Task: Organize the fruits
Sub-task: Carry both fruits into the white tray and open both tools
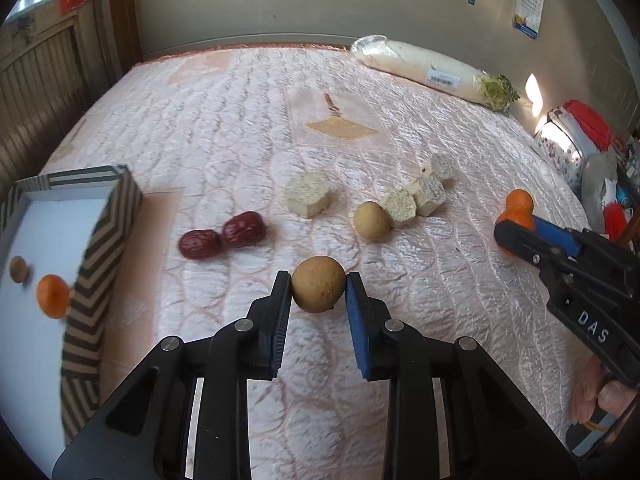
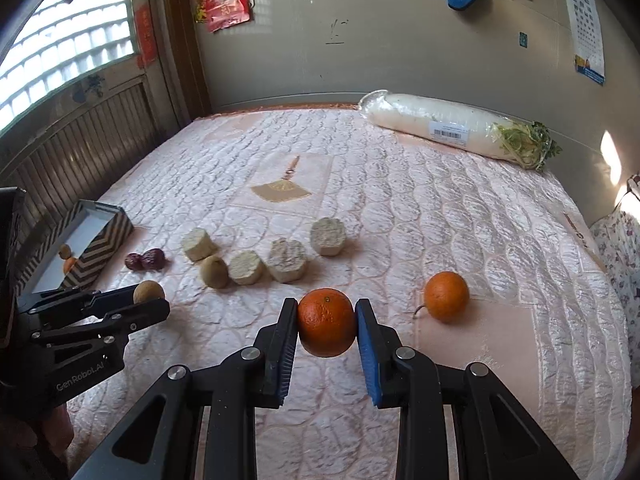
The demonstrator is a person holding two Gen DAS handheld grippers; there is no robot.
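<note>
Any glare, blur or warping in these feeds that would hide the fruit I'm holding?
Left wrist view: the striped box at the left edge is blurred and bent by the fisheye; the longan is sharp. Right wrist view: a sun patch glares on the far wall; the orange is clear.

Striped box (image 1: 100, 248) cut off at left edge, its small orange (image 1: 53, 295) motion-blurred.

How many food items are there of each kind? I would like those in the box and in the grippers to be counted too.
Oranges: 3
Brown fruits: 3
Red dates: 2
Pale chunks: 4
Radish: 1
Total: 13
</note>
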